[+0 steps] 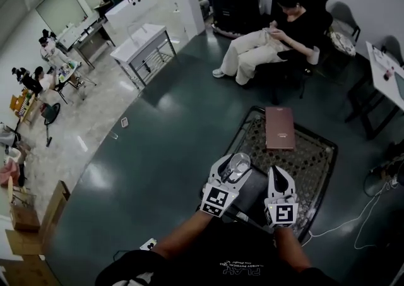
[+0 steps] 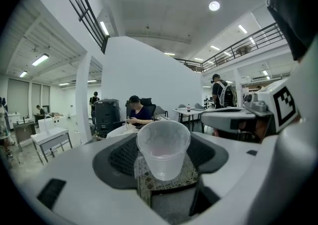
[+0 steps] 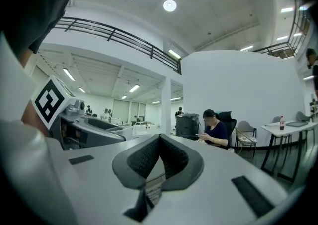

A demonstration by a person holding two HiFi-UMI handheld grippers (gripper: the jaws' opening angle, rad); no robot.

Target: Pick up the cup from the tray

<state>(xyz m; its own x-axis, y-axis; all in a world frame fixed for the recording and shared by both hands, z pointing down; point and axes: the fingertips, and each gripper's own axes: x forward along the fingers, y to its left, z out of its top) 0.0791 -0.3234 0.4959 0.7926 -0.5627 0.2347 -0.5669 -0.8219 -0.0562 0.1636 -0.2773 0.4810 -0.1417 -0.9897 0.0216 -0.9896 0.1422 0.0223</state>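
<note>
The left hand-held gripper (image 1: 232,168) clamps a cup (image 2: 163,147); the right hand-held gripper (image 1: 281,176), just beside it, has its jaws together.

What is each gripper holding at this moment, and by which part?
The left gripper holds the clear cup by its side wall, one jaw on each side below the rim. The right gripper is shut on nothing.

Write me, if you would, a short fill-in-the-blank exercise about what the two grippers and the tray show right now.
1. The left gripper is shut on a clear ____.
2. The right gripper, its jaws together, holds ____.
3. On the patterned tray lies a flat box whose colour is ____.

Missing words: cup; nothing; brown.
</note>
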